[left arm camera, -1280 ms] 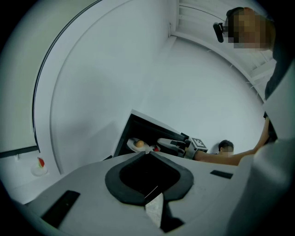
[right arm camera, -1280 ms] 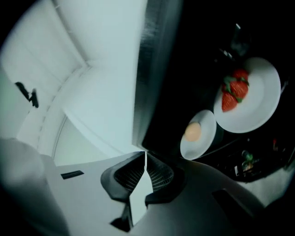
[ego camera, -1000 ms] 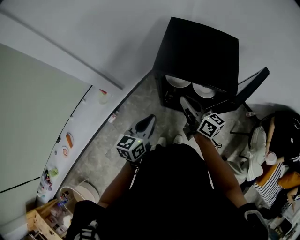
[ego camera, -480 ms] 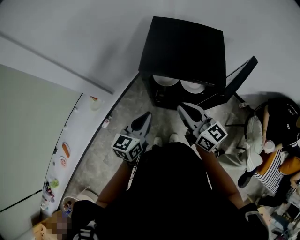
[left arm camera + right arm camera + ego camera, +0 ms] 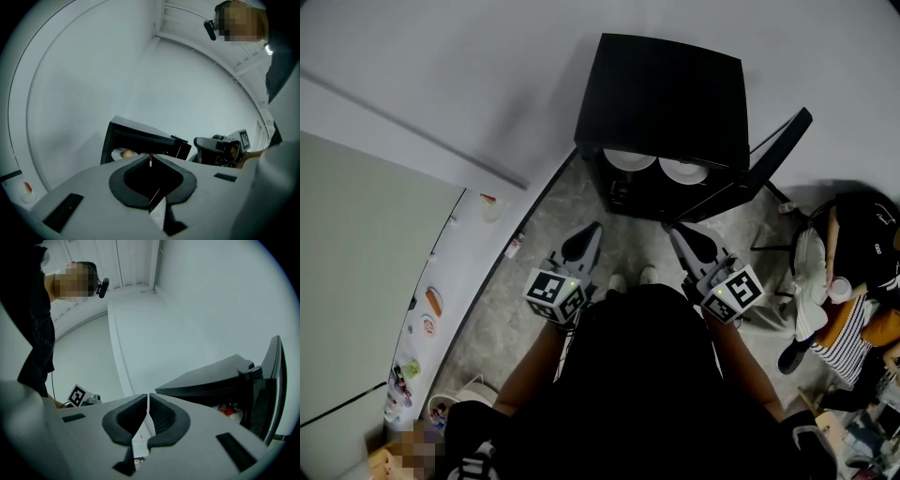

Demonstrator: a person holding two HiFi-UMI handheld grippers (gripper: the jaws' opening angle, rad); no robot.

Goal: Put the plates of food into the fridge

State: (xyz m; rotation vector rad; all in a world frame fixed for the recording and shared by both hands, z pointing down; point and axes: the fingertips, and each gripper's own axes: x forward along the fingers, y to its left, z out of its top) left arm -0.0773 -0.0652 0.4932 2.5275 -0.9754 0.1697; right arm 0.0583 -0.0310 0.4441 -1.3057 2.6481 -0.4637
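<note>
Now that the right gripper [image 5: 679, 232] has pulled back from the fridge [image 5: 666, 94], both plates [image 5: 630, 159] sit inside it. Right and left gripper [image 5: 587, 236] are closed and empty. The door [image 5: 773, 155] is open, so shutting it probably comes next.

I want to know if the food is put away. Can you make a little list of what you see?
fridge: small, black, standing on the floor
door: open
plates: two, white, side by side inside the fridge
left gripper: shut, holding nothing
right gripper: shut, holding nothing
</note>
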